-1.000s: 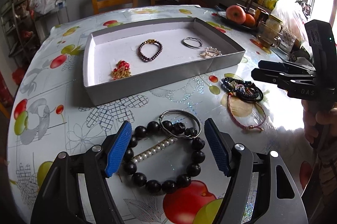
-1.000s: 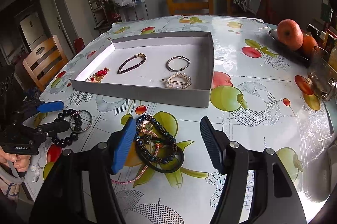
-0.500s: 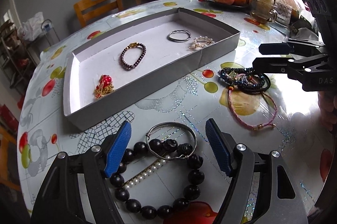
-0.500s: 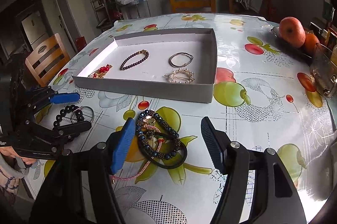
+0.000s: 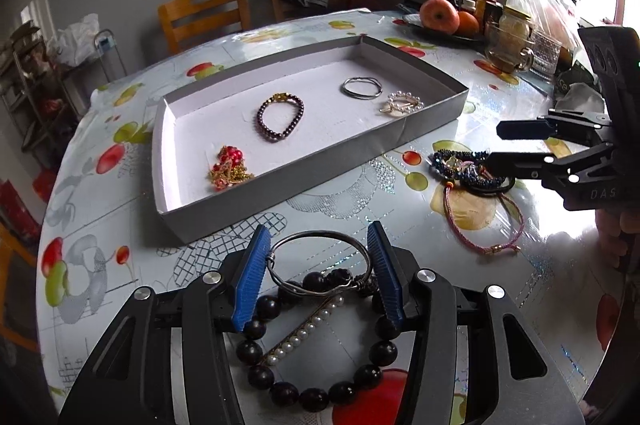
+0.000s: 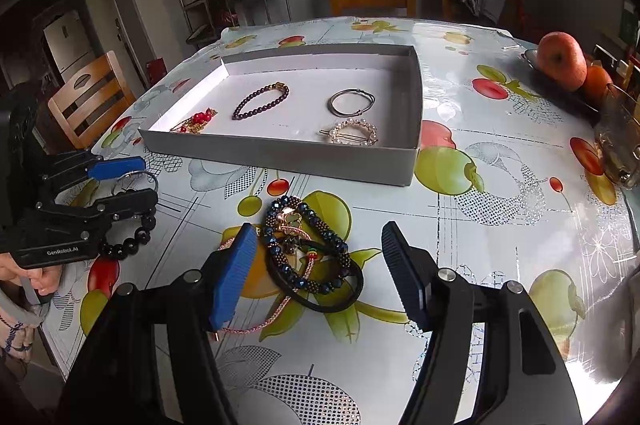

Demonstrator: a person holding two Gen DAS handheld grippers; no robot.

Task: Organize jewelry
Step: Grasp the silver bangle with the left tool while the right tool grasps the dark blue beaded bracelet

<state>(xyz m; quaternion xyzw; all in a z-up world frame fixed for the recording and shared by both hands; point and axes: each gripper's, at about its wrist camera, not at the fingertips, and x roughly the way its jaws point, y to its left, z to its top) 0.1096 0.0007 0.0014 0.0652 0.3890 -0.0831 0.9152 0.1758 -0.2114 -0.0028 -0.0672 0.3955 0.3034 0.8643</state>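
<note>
Pinching in with the blue-padded fingers [image 5: 252, 281] of the left gripper [image 5: 320, 265]: jaws just been closing, now meeting the wire bangle [image 5: 320, 233] on both sides of its rim, so clamped on it, though perhaps only lightly. Resting on the table [image 6: 480, 265] just in front of the grey tray [image 5: 320, 169], near edge lying across the black bead bracelet [image 5: 304, 395] and close to a pearl strand [image 5: 304, 329].

Hovering with the right gripper [image 6: 320, 237] over the other heap, jaws wide apart, dark beaded bracelets [image 6: 304, 253] between them but apparently touched by neither pad.

Already 4 pieces inside the tray: purple bead bracelet [image 5: 280, 119], silver hoops [image 5: 362, 88], pearl clip [image 5: 402, 103], red-and-gold piece [image 5: 228, 165].

Likely trouble from here:
- Squeezing a thin, springy ring across its width: could flex, pop out sideways, or twist flat between the pads.
- Lifting with the twisted wire knot snagged on a black bead: would drag the bead bracelet along, maybe the pearls too.
- Carrying low over the tray's near wall: could clip the rim and shove the tray, scattering the 4 pieces.
- Letting go too high: could bounce or roll onto a neighbour.
</note>
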